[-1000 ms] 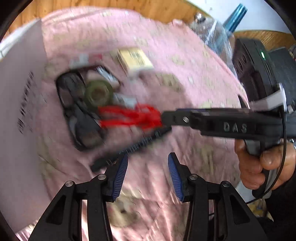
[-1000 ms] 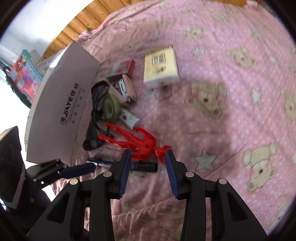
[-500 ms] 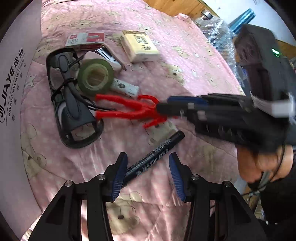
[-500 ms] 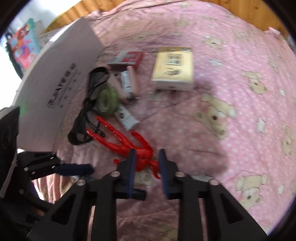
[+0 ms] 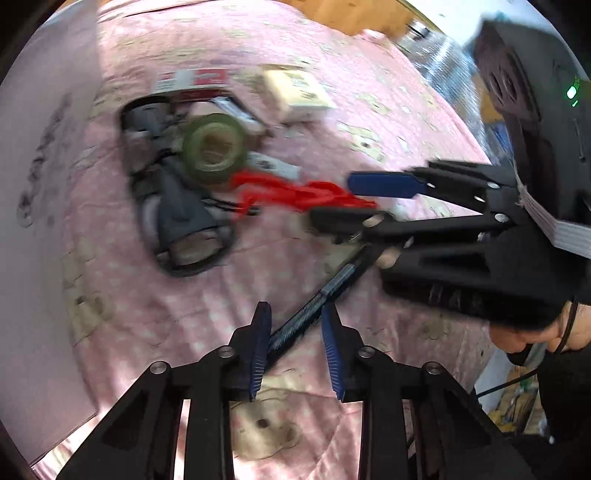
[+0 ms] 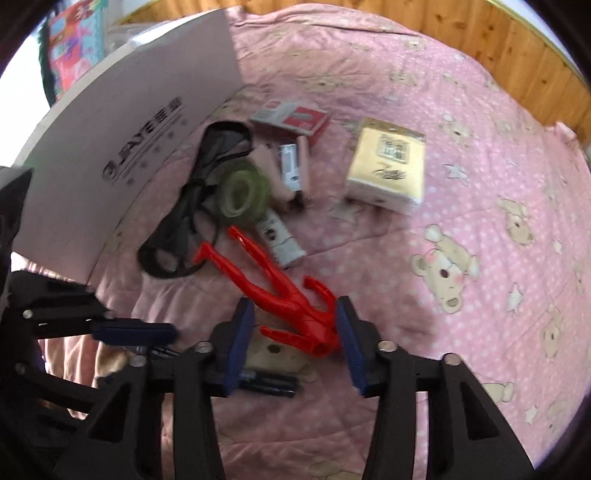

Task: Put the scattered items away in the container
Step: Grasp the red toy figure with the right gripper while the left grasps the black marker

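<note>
A black pen (image 5: 334,284) lies on the pink bedspread, its near end between the fingers of my left gripper (image 5: 295,343), which is open with a narrow gap. A red plastic pronged piece (image 6: 280,291) lies flat; my right gripper (image 6: 293,341) is open and straddles its near end, pads apart from it. The same red piece (image 5: 295,192) shows in the left wrist view with the right gripper (image 5: 364,201) around its tip. The white box (image 6: 129,122) stands at the left. The pen (image 6: 269,384) passes under the right gripper.
Around the red piece lie a green tape roll (image 6: 242,188), black goggles (image 6: 184,229), a pink stapler (image 6: 291,166), a red staples box (image 6: 291,120), a white tube (image 6: 279,238) and a yellow tissue pack (image 6: 388,166). A wooden bed frame (image 6: 480,33) runs behind.
My left gripper has dropped onto the pen's end and its fingers have narrowed. The right gripper's fingers have spread wider around the red piece's end.
</note>
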The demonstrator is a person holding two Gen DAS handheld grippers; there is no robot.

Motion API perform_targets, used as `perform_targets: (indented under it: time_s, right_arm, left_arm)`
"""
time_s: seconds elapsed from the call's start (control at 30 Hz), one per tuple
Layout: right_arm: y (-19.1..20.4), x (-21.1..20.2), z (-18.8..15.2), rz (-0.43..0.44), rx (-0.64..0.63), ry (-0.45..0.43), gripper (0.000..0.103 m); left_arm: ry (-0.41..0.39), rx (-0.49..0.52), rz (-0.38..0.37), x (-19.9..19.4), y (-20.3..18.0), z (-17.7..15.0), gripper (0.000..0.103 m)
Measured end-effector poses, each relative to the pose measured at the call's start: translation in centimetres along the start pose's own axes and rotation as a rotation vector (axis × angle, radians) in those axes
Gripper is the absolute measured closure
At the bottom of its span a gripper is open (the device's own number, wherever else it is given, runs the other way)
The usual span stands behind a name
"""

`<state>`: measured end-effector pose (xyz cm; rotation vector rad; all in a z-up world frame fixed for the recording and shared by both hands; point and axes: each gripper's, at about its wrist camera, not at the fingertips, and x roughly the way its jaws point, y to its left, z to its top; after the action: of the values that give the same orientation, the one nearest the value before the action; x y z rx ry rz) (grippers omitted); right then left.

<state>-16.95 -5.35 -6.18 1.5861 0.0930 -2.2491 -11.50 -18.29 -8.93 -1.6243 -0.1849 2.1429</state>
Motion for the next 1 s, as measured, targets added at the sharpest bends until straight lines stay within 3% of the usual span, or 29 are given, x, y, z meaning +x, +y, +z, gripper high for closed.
perform_targets:
  time_s: [0.03,0.13,0.2,0.37,0.5,0.57,0.67,0.87,1.0]
  right_arm:
    - [-1.3,-0.4,0.1,0.059,0.085,-0.003,0.085]
    - [-5.4,-1.0,-0.2,0.228,0.336,-0.011,0.088]
    - [-7.4,-1.1,-0.8,0.27,0.439,-0.027,0.087]
    - [-7.4,-1.6,-0.8,0.184,0.422,-0.082,0.068]
    - [-7.0,-2.2,-0.8,0.113,0.375,-0.139,0.066]
    - [-7.5,-3.3,-1.0,0.079,0.371,-0.182,0.066]
    - [-8.7,-4.8,-1.3,0.077,0.414,-0.257,0.066]
    - [-7.0,-4.6,-0.3,0.158,0.275,-0.203,0.062]
    - [-3.8,-3.1,-0.3,0.162,0.13,-0.143,0.06]
  left_arm:
    - [-0.003,-0.018,0.011,-0.2,0.2,-0.1,0.077]
    - [-0.006,-0.061,0.022,-0.8,0.9,-0.4,0.078]
    - [-0.009,-0.054,0.001,-0.8,0.7,-0.6,0.078]
    - [-0.033,0.006,-0.02,-0.3,-0.9,-0.4,0.072]
    - [-0.031,0.079,-0.004,0.9,-2.1,-0.2,0.071]
    - [-0.029,0.09,0.01,1.5,-2.3,0.0,0.076]
    - [-0.038,0.022,0.011,1.2,-1.3,0.2,0.082]
    - [-0.037,-0.037,-0.017,1.3,-0.4,0.1,0.082]
    - [-0.041,-0.024,-0.02,1.6,-0.9,0.0,0.076]
